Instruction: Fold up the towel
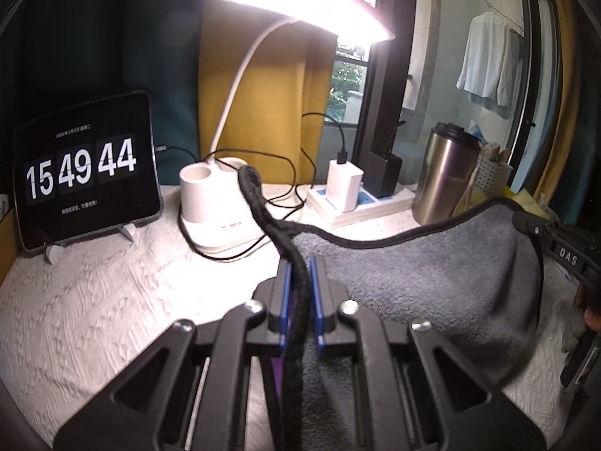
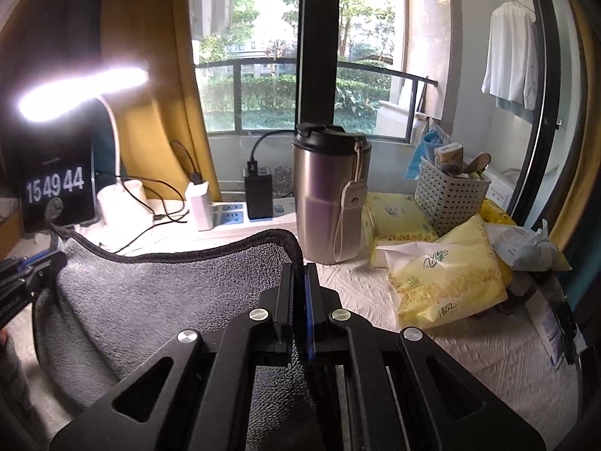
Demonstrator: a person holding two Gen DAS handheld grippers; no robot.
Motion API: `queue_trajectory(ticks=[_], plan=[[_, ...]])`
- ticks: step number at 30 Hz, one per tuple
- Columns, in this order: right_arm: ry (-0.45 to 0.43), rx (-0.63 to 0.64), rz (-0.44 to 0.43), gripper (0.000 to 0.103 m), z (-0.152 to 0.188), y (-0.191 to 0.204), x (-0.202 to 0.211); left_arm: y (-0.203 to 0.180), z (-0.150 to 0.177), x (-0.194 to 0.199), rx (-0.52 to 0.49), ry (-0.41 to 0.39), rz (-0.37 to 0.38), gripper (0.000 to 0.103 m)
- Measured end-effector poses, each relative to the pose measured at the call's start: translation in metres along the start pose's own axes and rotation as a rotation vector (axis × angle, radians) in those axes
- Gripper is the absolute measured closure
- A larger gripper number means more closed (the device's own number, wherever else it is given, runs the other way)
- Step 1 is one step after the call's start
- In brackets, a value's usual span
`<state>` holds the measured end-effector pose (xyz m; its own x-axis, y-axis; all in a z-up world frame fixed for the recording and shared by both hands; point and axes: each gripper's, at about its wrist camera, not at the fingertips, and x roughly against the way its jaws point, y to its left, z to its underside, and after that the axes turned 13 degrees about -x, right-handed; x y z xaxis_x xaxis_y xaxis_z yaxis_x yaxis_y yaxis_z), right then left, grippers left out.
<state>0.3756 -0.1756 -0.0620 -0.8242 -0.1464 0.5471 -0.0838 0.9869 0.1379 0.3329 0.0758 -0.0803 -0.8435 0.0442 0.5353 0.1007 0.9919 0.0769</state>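
A grey towel (image 1: 432, 274) with a black hem hangs stretched between my two grippers above the white textured tablecloth (image 1: 94, 300). My left gripper (image 1: 299, 263) is shut on the towel's hem at one corner; the black edge sticks up past the fingers. My right gripper shows at the right edge of the left wrist view (image 1: 533, 225), holding the other corner. In the right wrist view the right gripper (image 2: 299, 268) is shut on the towel (image 2: 169, 293) at its hem, and the left gripper (image 2: 45, 259) holds the far corner at the left.
At the back stand a tablet clock (image 1: 86, 173), a lit white desk lamp (image 1: 214, 203), a power strip with chargers (image 1: 353, 195) and a steel tumbler (image 2: 330, 195). Yellow tissue packs (image 2: 447, 278) and a white basket (image 2: 450, 191) lie at the right.
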Motion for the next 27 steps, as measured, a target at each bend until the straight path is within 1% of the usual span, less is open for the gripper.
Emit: queue_trajectory(ticks=[6, 11, 16, 18, 20, 22, 24, 26, 27], plan=[[0.038, -0.016, 0.019, 0.098, 0.005, -0.008, -0.024, 0.007, 0.006, -0.025, 0.029, 0.051, -0.011, 0.091], [0.087, -0.017, 0.003, 0.098, 0.011, -0.007, -0.047, 0.009, 0.012, -0.041, 0.033, 0.090, -0.010, 0.091], [0.137, 0.005, 0.018, 0.098, 0.019, -0.003, -0.063, 0.009, 0.013, -0.045, 0.031, 0.111, -0.003, 0.091], [0.153, 0.010, 0.030, 0.098, 0.022, -0.003, -0.068, 0.008, 0.013, -0.045, 0.025, 0.122, -0.001, 0.089], [0.172, 0.017, 0.043, 0.098, 0.024, -0.003, -0.072, 0.007, 0.013, -0.046, 0.021, 0.134, -0.007, 0.084], [0.177, 0.017, 0.059, 0.097, 0.026, -0.004, -0.074, 0.007, 0.013, -0.047, 0.021, 0.144, -0.020, 0.084], [0.186, 0.021, 0.078, 0.090, 0.027, -0.004, -0.076, 0.007, 0.013, -0.046, 0.017, 0.150, -0.039, 0.084], [0.190, 0.019, 0.087, 0.065, 0.027, -0.005, -0.076, 0.007, 0.012, -0.045, 0.020, 0.149, -0.049, 0.084], [0.189, 0.017, 0.088, 0.062, 0.027, -0.005, -0.075, 0.008, 0.012, -0.044, 0.020, 0.149, -0.055, 0.083]])
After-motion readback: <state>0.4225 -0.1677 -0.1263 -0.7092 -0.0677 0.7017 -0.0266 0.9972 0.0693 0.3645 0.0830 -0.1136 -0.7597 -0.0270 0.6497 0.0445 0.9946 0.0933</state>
